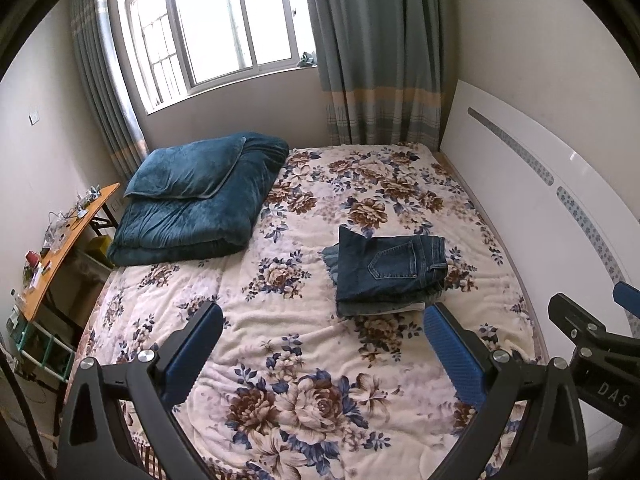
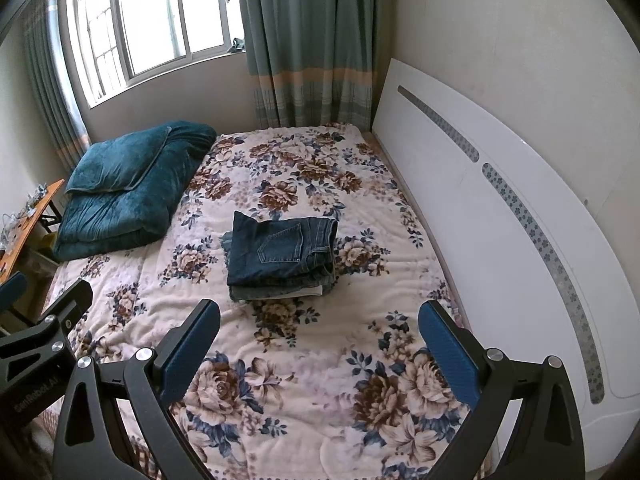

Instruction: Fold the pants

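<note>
Jeans (image 1: 390,270) folded, mid-bed (image 1: 280,344), nearer headboard (image 1: 520,208) edge.
Left gripper (image 1: 322,344) and right gripper (image 2: 320,342) spread wide, empty, above near edge, clear of jeans.

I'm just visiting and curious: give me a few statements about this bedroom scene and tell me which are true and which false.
1. The jeans lie folded on the floral bed cover. True.
2. The left gripper holds the jeans. False: its fingers are open and empty, short of the jeans.
3. A teal quilt is folded near the window. True.
4. The right gripper is shut. False: it is open.
5. The jeans rest on the quilt. False: they lie apart.
</note>
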{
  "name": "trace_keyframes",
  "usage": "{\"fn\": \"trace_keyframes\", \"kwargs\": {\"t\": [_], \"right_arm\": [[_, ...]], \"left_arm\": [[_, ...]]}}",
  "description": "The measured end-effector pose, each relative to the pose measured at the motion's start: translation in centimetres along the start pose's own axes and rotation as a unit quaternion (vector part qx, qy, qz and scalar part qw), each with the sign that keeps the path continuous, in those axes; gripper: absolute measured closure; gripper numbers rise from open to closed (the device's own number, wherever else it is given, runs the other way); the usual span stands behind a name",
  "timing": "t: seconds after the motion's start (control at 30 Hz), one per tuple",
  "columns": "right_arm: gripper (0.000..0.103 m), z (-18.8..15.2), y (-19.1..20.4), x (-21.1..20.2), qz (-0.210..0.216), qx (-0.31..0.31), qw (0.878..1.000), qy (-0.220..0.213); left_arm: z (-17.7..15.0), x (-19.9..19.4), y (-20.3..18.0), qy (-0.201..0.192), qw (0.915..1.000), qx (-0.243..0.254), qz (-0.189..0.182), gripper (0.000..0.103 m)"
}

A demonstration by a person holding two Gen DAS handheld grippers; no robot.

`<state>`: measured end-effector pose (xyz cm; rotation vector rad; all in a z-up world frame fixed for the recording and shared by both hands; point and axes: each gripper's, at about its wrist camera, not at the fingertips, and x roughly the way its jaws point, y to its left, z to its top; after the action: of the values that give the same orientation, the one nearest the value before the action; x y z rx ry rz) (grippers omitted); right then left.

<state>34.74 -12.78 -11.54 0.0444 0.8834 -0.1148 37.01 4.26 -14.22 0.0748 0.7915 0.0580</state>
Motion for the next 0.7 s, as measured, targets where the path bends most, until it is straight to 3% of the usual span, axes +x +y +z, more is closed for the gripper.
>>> {"fn": "trace_keyframes", "kwargs": {"t": [0.7], "right_arm": [[0.001,-0.9,0.01,-0.82,-0.002,0.001,1.0,0.002]], "left_arm": [[-0.83,-0.68,0.2,0.005,1.0,-0.003,-0.003,0.0]]}}
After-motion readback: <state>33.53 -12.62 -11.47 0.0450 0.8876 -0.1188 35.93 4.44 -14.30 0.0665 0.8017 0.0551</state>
